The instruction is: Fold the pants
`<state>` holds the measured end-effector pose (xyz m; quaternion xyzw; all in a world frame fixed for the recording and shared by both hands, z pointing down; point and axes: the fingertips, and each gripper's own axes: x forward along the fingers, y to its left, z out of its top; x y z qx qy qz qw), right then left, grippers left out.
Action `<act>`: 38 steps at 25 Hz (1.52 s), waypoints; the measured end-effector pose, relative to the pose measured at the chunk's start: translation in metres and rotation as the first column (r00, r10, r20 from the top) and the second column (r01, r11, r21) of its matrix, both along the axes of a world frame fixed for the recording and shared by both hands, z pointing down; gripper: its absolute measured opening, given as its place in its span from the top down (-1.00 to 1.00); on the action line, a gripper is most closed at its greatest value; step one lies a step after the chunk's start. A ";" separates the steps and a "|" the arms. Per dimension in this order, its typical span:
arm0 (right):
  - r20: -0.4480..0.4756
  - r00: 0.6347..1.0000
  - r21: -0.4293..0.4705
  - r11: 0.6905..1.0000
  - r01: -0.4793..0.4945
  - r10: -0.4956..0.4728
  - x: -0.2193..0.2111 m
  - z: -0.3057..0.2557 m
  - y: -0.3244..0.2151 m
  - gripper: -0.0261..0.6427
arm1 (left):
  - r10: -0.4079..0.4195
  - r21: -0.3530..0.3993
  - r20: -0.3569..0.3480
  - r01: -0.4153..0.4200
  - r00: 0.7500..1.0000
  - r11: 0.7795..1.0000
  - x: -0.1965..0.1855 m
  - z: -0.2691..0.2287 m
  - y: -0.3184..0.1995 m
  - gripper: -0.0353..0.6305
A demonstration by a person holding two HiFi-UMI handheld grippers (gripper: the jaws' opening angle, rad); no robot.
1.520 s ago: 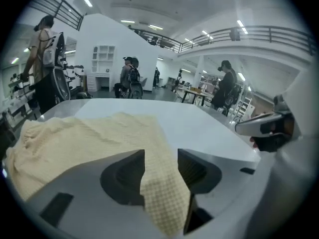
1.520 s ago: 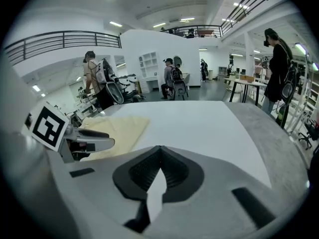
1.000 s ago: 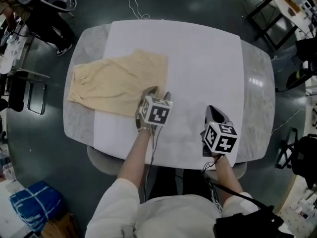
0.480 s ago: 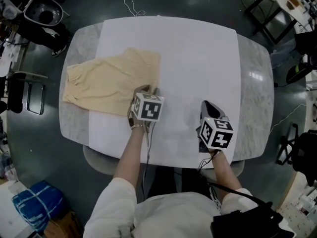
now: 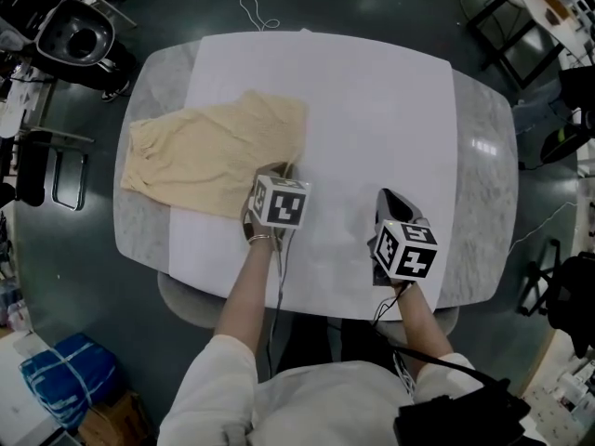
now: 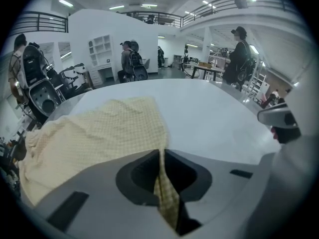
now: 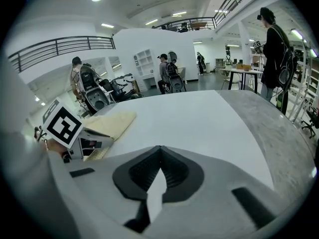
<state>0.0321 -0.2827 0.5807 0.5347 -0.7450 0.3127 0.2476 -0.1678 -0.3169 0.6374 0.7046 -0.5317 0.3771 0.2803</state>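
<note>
Your left gripper (image 5: 279, 168) sits at the near right corner of the pants (image 5: 209, 151). Its jaws have just been closing, and in the left gripper view they are clamped on a fold of the tan checked fabric that runs up between them.

The pants lie flat and spread on the left half of the table (image 5: 483, 156), partly on the white sheet (image 5: 372, 100) and partly on bare marble at the left edge.

Your right gripper (image 5: 391, 198) rests on the white sheet, well apart from the pants. Its jaws are pressed together at the tips. A white sliver shows in the gap behind them, and you cannot tell whether the sheet is pinched.

On the floor at lower left, a blue bundle (image 5: 56, 386) lies beside a brown box (image 5: 107, 424). What the box holds cannot be made out.
</note>
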 end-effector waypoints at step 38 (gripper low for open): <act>0.029 0.967 0.088 0.964 0.250 -0.254 -0.235 -0.055 0.000 0.94 | -0.188 0.163 -0.122 0.207 0.975 0.965 -0.253 -0.133 0.025 0.80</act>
